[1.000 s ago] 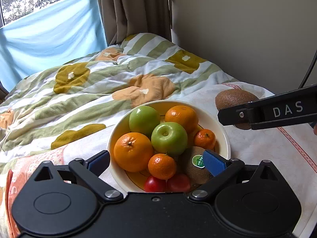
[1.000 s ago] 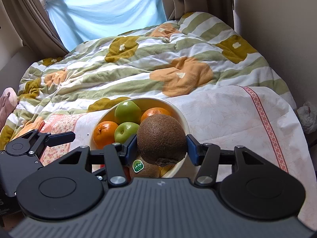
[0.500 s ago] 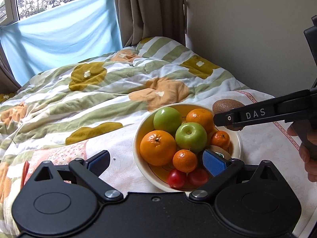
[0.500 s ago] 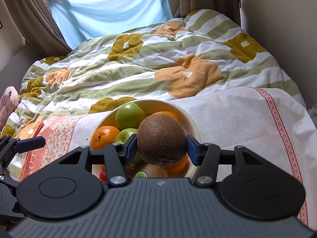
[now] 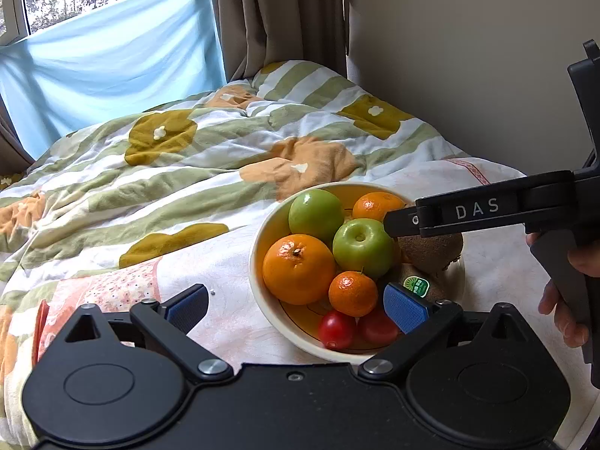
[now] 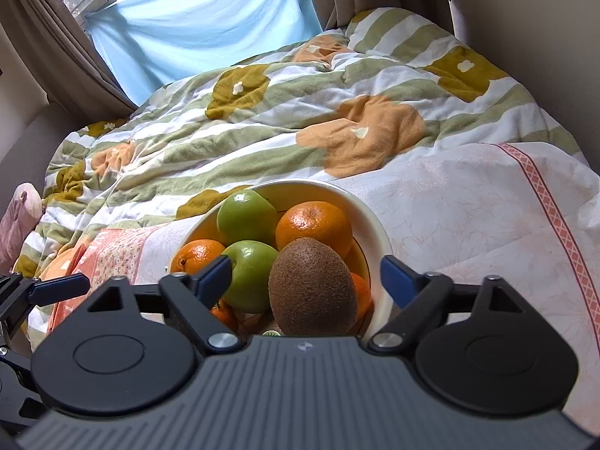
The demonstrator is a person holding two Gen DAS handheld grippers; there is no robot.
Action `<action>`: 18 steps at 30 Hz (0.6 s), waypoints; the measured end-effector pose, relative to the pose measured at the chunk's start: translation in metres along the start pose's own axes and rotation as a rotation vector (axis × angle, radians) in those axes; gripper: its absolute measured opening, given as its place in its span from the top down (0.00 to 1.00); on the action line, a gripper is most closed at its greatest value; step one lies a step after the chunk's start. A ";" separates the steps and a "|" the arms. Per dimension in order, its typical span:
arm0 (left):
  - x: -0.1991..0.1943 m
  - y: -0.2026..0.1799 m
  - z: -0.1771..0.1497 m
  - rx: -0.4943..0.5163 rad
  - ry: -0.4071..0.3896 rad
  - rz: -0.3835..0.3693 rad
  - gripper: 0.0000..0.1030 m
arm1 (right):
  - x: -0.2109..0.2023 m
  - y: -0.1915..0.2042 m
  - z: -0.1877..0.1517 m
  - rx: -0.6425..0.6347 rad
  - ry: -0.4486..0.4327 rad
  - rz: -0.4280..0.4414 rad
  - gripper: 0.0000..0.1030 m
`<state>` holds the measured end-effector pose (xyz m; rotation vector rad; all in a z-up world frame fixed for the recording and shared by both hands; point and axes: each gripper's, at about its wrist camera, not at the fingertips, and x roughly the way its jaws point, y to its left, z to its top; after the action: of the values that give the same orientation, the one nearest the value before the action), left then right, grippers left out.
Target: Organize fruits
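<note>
The right claw point(image 6: 305, 275) is opening, its blue pads point(image 6: 397, 279) standing wide on either side of a brown kiwi point(image 6: 312, 288) and no longer pressing on it. The kiwi is sitting in the bowl point(image 6: 378, 236), at the near right side of the pile, leaning on an orange point(image 6: 314, 225) behind it and a green apple point(image 6: 251, 275) to its left. A second green apple point(image 6: 245, 215) is lying at the back of the bowl, and another orange point(image 6: 197, 255) is showing at the left rim.

The left claw point(image 5: 296, 305) is hovering open and empty just in front of the bowl point(image 5: 258, 262), one pad point(image 5: 405, 307) over the near rim and the other out over the bedding. From this view the kiwi point(image 5: 431, 253) is resting at the bowl's right edge under the right claw's black finger point(image 5: 476, 212), above a second kiwi bearing a green sticker point(image 5: 416, 285). A mandarin point(image 5: 352, 292) and two tomatoes point(image 5: 337, 330) are lying at the front. A hand point(image 5: 570, 300) is gripping the right handle.

The bowl is standing on a bed, on a pale cloth point(image 6: 468, 217) beside a striped, flowered quilt point(image 6: 262, 120). A blue sheet point(image 6: 202, 18) is hanging across the window behind.
</note>
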<state>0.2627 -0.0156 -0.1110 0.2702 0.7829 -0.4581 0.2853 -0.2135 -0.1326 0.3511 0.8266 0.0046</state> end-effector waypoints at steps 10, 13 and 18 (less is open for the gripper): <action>-0.007 -0.002 0.002 0.007 -0.016 0.013 0.01 | -0.018 0.008 0.005 -0.030 -0.032 0.008 0.00; -0.022 -0.006 0.006 -0.006 -0.038 0.048 0.01 | -0.041 0.014 0.011 -0.070 -0.057 0.011 0.00; -0.064 -0.014 0.013 -0.060 -0.108 0.100 0.02 | -0.099 0.022 0.021 -0.146 -0.097 0.022 0.00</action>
<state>0.2239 -0.0143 -0.0566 0.2254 0.6729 -0.3517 0.2362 -0.2134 -0.0415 0.2212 0.7217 0.0674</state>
